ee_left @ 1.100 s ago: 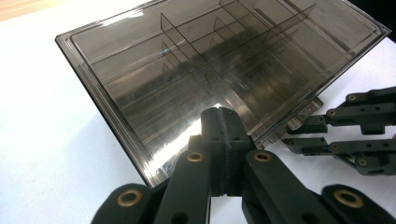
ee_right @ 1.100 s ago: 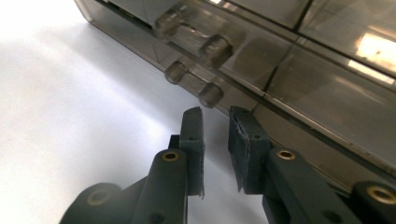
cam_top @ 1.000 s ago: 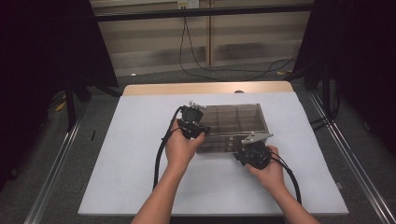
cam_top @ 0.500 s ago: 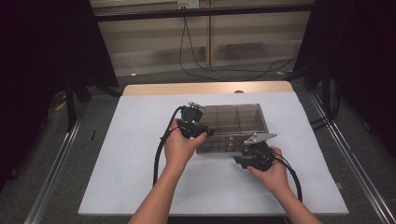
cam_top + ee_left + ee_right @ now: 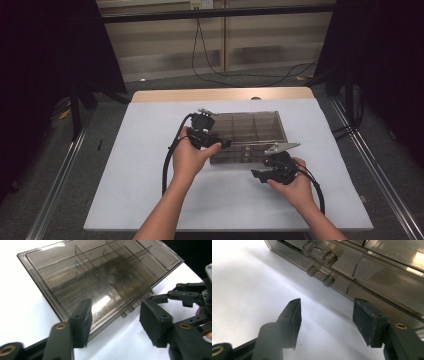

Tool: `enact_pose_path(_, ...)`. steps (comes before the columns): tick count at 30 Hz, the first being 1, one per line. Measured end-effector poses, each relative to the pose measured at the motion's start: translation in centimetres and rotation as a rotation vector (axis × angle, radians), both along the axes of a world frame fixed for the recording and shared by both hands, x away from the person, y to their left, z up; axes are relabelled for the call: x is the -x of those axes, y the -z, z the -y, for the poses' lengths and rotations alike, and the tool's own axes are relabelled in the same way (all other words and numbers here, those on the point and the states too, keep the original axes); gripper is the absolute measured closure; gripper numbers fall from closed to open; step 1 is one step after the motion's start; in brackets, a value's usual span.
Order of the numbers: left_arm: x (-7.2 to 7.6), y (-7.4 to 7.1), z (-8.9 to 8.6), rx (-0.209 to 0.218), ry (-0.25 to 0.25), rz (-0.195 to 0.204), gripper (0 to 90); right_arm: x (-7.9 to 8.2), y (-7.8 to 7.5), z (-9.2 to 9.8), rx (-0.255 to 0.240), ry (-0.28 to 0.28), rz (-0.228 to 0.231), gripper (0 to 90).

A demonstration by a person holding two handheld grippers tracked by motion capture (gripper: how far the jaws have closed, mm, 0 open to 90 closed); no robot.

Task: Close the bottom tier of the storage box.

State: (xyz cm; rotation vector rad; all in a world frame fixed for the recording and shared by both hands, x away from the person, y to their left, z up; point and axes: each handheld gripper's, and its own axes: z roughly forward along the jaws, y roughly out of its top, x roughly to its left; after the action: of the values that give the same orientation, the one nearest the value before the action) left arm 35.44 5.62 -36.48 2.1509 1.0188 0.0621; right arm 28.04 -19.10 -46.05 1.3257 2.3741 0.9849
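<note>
Material: smoky, see-through plastic makes up the organiser box [image 5: 248, 136], a flat case with its lid down, lying on the white surface [image 5: 130, 170] right of centre and towards the far half.
Left hand-held gripper [image 5: 220, 143]: at the box's near left corner; its jaws have just been opening and stand apart. In the left gripper view the box edge lies between and beyond the pads [image 5: 82, 321], which do not press on it.
Right hand-held gripper [image 5: 260, 174]: just in front of the near edge, right of the left one; its jaws have also just been opening and stand apart over bare surface, with nothing between them. The near wall is a little way ahead in the right gripper view.
Step in hand: by my reading both grippers have just let go of the box after setting it down or pressing it closed; the two hands hold close to it.
Next move: likely work on the clear latch [image 5: 319, 253] on the near wall, which calls for lining one jaw under the tab while the other gripper steadies the box against sliding on the smooth surface.
Contents: thin dividers [image 5: 100, 258] split the inside into many compartments; through the tinted lid they look empty, though glare hides part of the near row.
Risk: the light case could skid or tip if pried from one side.
</note>
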Motion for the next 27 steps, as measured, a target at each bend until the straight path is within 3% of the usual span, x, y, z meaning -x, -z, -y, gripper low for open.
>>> enact_pose_path(4,-0.1,0.0,-0.4,0.005,-0.002,-0.018,37.0,0.1,-0.1,0.1,-0.002,0.004,0.002,37.5)
enact_pose_path(11,0.0,-0.4,-1.7,0.011,-0.021,0.013,26.9,0.3,-0.2,0.3,0.008,0.004,0.005,35.0)
enact_pose_path(27,0.6,0.3,-3.4,-0.015,-0.013,0.028,21.4,0.5,-0.2,0.3,0.024,0.014,-0.007,32.7)
